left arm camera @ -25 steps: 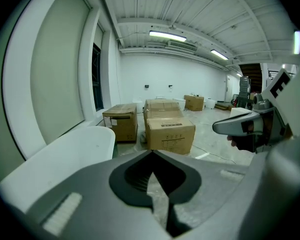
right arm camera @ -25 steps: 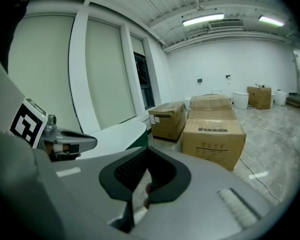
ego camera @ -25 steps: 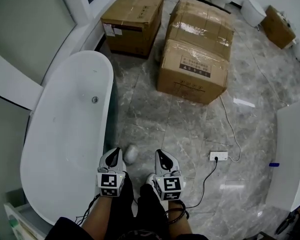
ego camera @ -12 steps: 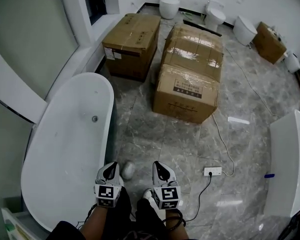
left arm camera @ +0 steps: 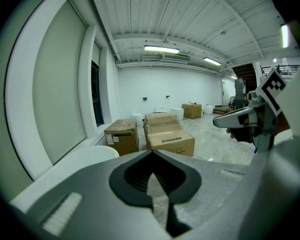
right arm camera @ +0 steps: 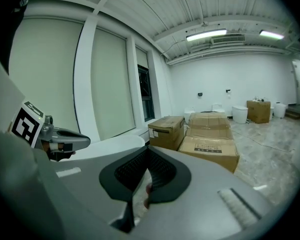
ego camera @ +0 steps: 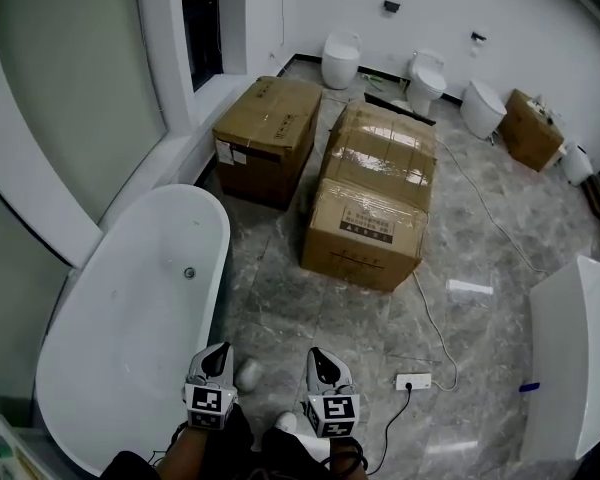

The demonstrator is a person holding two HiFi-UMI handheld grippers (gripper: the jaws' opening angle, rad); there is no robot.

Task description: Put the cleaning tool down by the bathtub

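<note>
Grippers sit lowest in the head view, side by side and apart, both aimed forward over the floor [ego camera: 300,298]. The left gripper [ego camera: 222,349] is clenched on nothing: in its own view the jaws meet at the tips and only floor shows through the slit behind them. The right gripper [ego camera: 316,353] is likewise closed and empty. A small reddish patch shows low in its slit, but what it is cannot be told.

Between the two, slightly ahead of the left one, a pale lump [ego camera: 248,372] lies on the floor just beside the near end of the bathtub [ego camera: 120,313]. Whether it is the cleaning tool or a shoe tip cannot be told. It looks rounded and too small to give a long axis or heading.

To the right lies a socket strip [ego camera: 413,380], its cable [ego camera: 432,318] running away. The bathtub stretches from the left gripper up the left side, drain [ego camera: 189,273] near the middle. Beyond stand three boxes [ego camera: 363,233], and toilets [ego camera: 425,78] line the far wall.
</note>
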